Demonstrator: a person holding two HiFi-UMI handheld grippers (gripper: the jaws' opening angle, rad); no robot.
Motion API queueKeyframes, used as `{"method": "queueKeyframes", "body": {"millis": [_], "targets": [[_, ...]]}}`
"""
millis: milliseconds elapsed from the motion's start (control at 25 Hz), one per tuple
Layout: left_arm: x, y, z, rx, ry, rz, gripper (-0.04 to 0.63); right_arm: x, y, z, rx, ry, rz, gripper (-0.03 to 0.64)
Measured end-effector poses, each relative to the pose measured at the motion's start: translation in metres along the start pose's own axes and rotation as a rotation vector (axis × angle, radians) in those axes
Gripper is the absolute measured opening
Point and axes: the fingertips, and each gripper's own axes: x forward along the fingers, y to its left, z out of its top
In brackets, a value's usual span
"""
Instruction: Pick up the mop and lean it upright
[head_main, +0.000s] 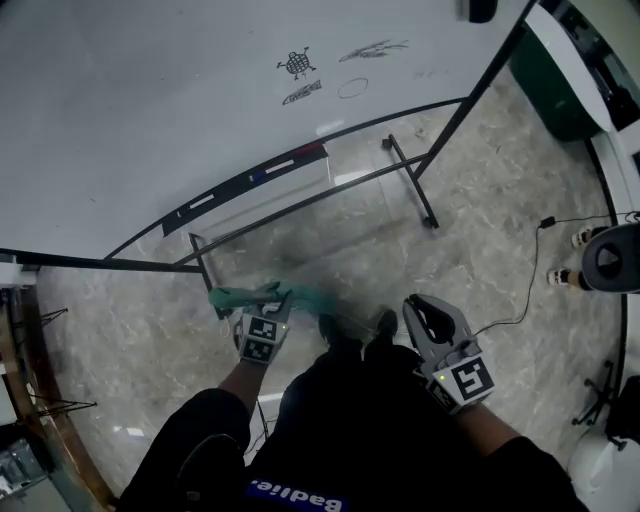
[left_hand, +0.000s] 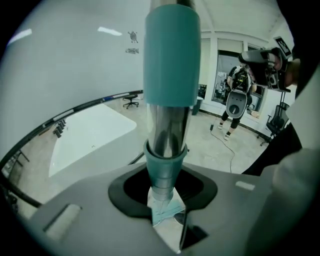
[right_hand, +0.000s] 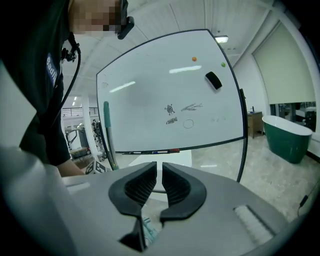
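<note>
The mop's handle (left_hand: 167, 100), a metal tube with a teal sleeve, stands upright through my left gripper (left_hand: 165, 192), which is shut on it just below a teal collar. From the head view the teal mop (head_main: 250, 297) shows foreshortened just beyond the left gripper (head_main: 272, 308), in front of the whiteboard's stand. In the right gripper view the mop pole (right_hand: 107, 135) rises at the left, beside the whiteboard. My right gripper (right_hand: 156, 184) holds nothing, its ribbed pads almost touching; in the head view the right gripper (head_main: 420, 305) hangs to the right of my shoes, apart from the mop.
A large whiteboard (head_main: 150, 110) on a black frame with floor feet (head_main: 412, 185) stands right ahead. A black cable (head_main: 525, 290) trails over the marble floor at the right. A green tub (right_hand: 287, 135) sits far right. Another person (left_hand: 238, 100) stands across the room.
</note>
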Motion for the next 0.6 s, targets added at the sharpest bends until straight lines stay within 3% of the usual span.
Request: {"method": "queueKeyframes", "body": {"millis": [280,600], "targets": [[-0.077,-0.004,0.054,-0.033,-0.119,0.12,0.141,-0.015,0.002,0.026,-0.076,-0.032,0.049,0.037],[-0.173,-0.068,0.14,-0.091,-0.37,0.218,0.141,-0.031,0.04,0.066,-0.132,-0.123,0.297,0.035]]}}
